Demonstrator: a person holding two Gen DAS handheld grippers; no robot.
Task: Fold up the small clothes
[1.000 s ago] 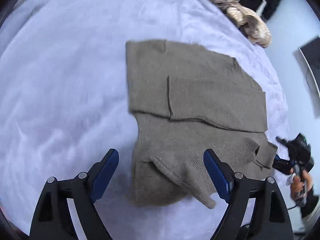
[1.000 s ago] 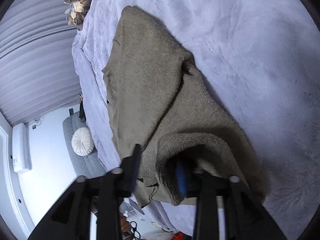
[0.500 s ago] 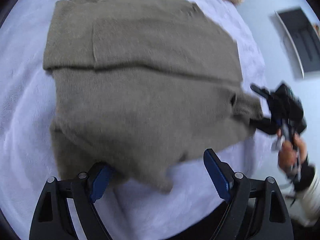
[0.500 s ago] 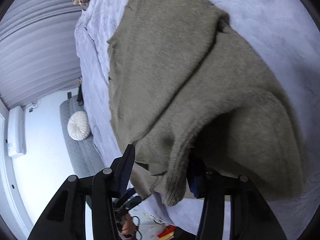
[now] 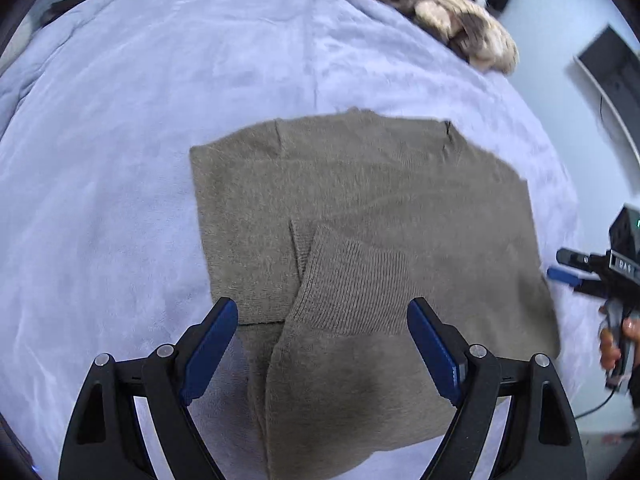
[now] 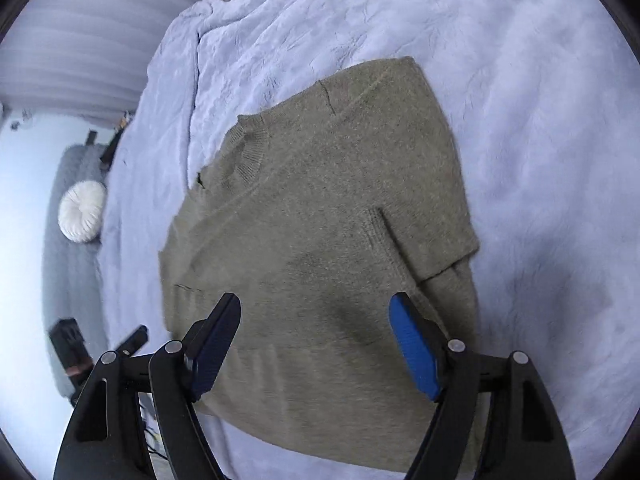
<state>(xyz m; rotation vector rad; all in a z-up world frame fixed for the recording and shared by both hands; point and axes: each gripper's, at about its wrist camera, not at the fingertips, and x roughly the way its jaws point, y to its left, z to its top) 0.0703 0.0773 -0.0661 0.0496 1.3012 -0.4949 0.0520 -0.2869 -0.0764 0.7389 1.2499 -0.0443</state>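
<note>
Left gripper (image 5: pixel 322 338): blue-padded fingers (image 5: pixel 208 346) are held wide apart, nothing is gripped; the near edge of the sweater (image 5: pixel 360 216) is seen below and between them, with no pad pressed on the cloth. A ribbed cuff (image 5: pixel 352 284) is laid folded over the body, just beyond the fingertips.

Right gripper (image 6: pixel 315 342): jaws are opening, pads (image 6: pixel 412 350) are seen apart with nothing clamped; sweater (image 6: pixel 320 216) cloth lies beneath the gap. Contact with the knit cannot be told.

The olive-brown sweater is spread flat on a pale lilac plush blanket (image 5: pixel 120 140), sleeves folded in over the body; its ribbed collar (image 6: pixel 250 148) is seen at far left in the right wrist view.

Further out: the right gripper (image 5: pixel 580 276) is caught at the right edge of the left wrist view, held in a hand (image 5: pixel 618 340). A heap of tan patterned fabric (image 5: pixel 452 20) is seen at the far edge of the bed. A white round cushion (image 6: pixel 82 212) is set on a grey seat at left.
</note>
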